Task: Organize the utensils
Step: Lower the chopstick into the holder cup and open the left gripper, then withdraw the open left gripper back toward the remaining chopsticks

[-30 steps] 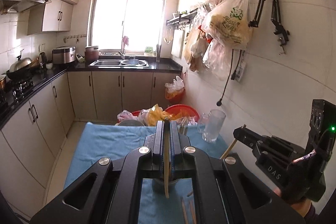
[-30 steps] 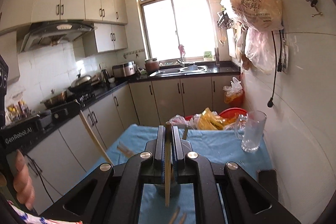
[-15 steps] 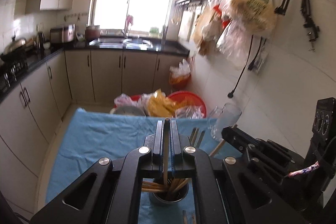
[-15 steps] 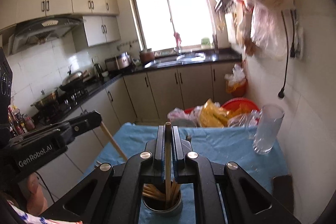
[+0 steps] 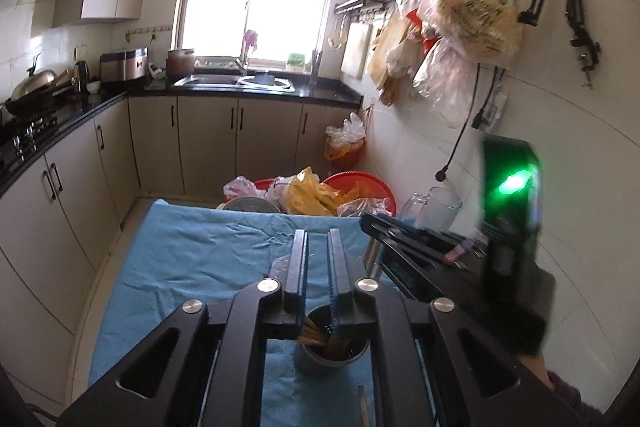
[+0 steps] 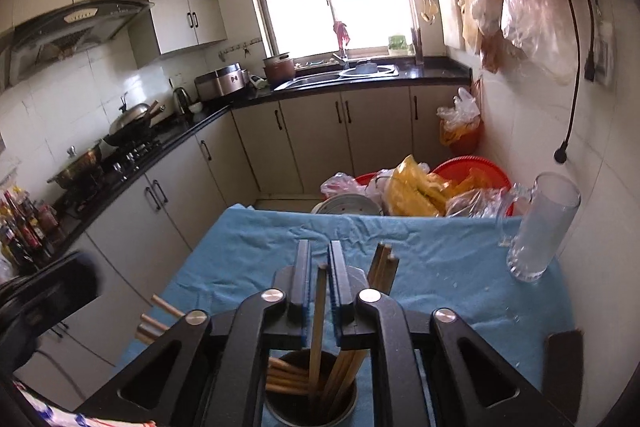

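Right wrist view: right gripper (image 6: 319,269) parted, one chopstick (image 6: 318,323) loose between its jaws, tip in the holder (image 6: 311,393) at six o'clock. Left gripper (image 5: 317,259) parted, empty. Risk: a sideways nudge tips the crowded holder.

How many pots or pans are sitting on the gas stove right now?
2. A lidded wok sits on the far burner of the gas stove, and a lidded steel pot sits on the near burner. Anything beyond the picture's left edge would be hidden.
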`<state>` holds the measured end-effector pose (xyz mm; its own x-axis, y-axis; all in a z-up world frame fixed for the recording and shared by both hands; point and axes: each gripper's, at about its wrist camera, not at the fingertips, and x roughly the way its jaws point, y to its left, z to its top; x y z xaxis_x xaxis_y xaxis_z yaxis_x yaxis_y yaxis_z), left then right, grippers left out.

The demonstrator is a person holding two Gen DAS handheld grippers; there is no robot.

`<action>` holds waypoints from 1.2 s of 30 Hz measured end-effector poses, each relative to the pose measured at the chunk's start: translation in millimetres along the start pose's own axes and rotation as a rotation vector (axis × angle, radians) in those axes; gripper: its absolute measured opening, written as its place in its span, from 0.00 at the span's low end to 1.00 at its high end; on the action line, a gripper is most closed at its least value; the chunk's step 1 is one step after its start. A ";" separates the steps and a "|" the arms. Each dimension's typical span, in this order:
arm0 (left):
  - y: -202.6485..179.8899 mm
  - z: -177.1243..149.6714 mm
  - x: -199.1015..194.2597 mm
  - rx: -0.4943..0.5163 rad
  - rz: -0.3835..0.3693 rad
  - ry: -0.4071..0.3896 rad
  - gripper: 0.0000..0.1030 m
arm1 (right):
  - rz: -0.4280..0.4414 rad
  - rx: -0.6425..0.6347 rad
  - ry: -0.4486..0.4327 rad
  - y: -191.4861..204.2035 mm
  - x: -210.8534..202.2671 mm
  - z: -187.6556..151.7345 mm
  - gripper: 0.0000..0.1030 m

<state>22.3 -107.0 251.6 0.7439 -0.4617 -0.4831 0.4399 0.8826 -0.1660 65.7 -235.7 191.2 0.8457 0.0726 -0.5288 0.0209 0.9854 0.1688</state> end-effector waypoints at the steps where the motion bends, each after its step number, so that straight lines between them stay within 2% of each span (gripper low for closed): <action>1: -0.2 -1.9 -7.7 0.007 0.000 -0.012 0.13 | 0.003 0.001 -0.011 0.6 -3.8 1.6 0.26; 3: -0.7 -5.9 -26.1 0.019 -0.005 -0.043 0.22 | 0.005 0.005 -0.028 0.2 -13.0 3.2 0.32; 8: 1.8 -17.0 -66.5 0.024 0.007 -0.115 0.34 | -0.009 0.021 -0.068 -3.4 -45.9 -0.8 0.37; 11: 6.2 -29.9 -86.7 0.025 0.023 -0.127 0.41 | -0.015 0.020 -0.084 -8.2 -71.6 -14.4 0.47; 14: 11.0 -49.4 -100.7 0.028 0.045 -0.121 0.49 | -0.027 0.010 -0.061 -14.8 -93.5 -45.0 0.54; 19: 17.9 -88.6 -99.0 -0.017 0.038 -0.036 0.53 | -0.046 0.024 0.065 -30.0 -94.6 -110.5 0.55; 22: 17.6 -114.4 -95.9 -0.009 0.082 -0.005 0.53 | -0.058 0.046 0.149 -39.0 -85.6 -147.8 0.55; 30: 15.4 -171.1 -86.7 0.017 0.207 0.089 0.55 | -0.052 0.081 0.206 -41.0 -83.9 -188.7 0.55; 36: 18.9 -204.5 -64.9 0.011 0.291 0.174 0.56 | -0.083 0.096 0.277 -27.0 -84.7 -239.9 0.55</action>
<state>-120.5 -42.2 104.1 0.7427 -0.1672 -0.6484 0.2273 0.9738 0.0093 -134.4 -231.5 31.9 0.6616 0.0443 -0.7486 0.1455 0.9717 0.1861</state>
